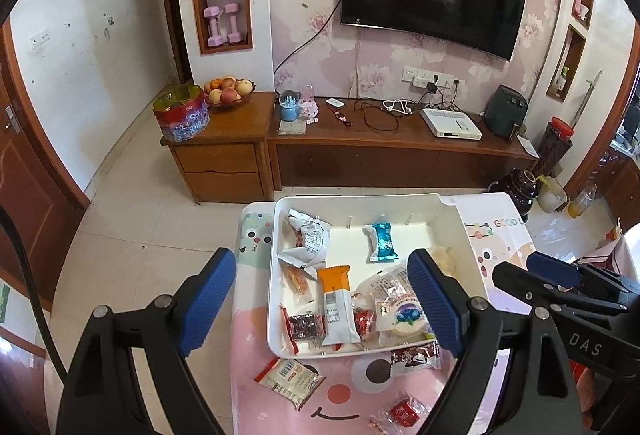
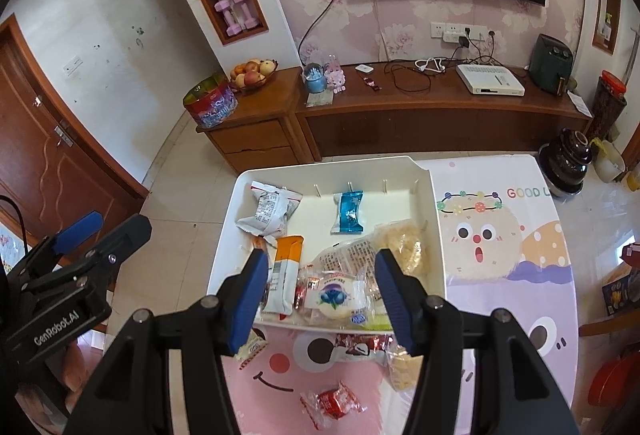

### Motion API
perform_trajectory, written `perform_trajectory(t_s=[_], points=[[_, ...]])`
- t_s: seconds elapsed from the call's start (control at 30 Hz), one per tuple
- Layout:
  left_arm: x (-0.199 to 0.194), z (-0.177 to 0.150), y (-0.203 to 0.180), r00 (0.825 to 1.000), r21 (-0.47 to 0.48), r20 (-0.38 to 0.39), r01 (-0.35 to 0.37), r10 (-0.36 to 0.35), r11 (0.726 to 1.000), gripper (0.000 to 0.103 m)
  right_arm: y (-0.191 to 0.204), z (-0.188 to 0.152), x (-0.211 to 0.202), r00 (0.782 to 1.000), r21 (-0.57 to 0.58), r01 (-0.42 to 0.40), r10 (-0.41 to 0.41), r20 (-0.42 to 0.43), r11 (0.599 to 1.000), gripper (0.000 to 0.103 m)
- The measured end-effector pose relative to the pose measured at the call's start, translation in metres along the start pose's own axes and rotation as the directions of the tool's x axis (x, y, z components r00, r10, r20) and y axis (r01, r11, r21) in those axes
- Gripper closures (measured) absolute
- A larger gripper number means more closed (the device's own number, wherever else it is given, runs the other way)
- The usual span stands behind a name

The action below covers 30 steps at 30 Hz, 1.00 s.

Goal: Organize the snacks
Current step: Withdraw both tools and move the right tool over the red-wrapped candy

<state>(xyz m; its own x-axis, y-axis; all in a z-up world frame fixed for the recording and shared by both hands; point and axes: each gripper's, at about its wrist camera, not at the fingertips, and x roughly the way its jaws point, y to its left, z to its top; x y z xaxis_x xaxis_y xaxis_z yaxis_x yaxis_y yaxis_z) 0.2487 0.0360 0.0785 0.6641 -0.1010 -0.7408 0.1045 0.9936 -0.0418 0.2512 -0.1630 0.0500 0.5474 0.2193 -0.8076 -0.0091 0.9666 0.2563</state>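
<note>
A white tray (image 1: 460,231) sits on a cartoon-print table and holds several snacks: a blue packet (image 1: 383,241), an orange-and-white bar (image 1: 338,305), a round blueberry pastry (image 1: 404,315) and a grey-white bag (image 1: 310,237). Outside the tray lie a beige packet (image 1: 290,381), a dark red packet (image 1: 414,355) and a red candy (image 1: 404,411). My left gripper (image 1: 320,305) is open and empty above the tray's near left side. My right gripper (image 2: 322,299) is open and empty above the blueberry pastry (image 2: 334,295) at the tray (image 2: 436,235) front edge. The red candy (image 2: 334,403) lies below it.
A wooden TV cabinet (image 1: 360,151) with a fruit bowl (image 1: 228,91), a gift tin (image 1: 182,117) and cables stands beyond the table. A dark jar (image 2: 566,163) stands on the floor at the table's far right. A door (image 2: 48,171) is on the left.
</note>
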Motion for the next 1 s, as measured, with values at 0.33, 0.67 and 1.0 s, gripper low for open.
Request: perform_trajectory(t_s=[0.33, 0.67, 1.0], points=[[-0.042, -0.027, -0.003, 1.000, -0.030, 0.027, 0.009, -0.008, 1.000, 0.016, 0.004, -0.034, -0.038, 1.000, -0.050, -0.020, 0.020, 0.002, 0.999, 0.047], [-0.059, -0.078, 0.001, 1.000, -0.059, -0.019, 0.008, -0.009, 0.998, 0.016, -0.001, -0.084, -0.047, 0.996, -0.046, -0.068, 0.065, -0.054, 0.997, 0.047], [-0.029, -0.137, 0.020, 0.989, -0.106, -0.143, -0.037, 0.022, 0.994, 0.016, -0.007, -0.138, -0.004, 0.981, 0.024, -0.070, 0.073, -0.179, 0.997, 0.047]])
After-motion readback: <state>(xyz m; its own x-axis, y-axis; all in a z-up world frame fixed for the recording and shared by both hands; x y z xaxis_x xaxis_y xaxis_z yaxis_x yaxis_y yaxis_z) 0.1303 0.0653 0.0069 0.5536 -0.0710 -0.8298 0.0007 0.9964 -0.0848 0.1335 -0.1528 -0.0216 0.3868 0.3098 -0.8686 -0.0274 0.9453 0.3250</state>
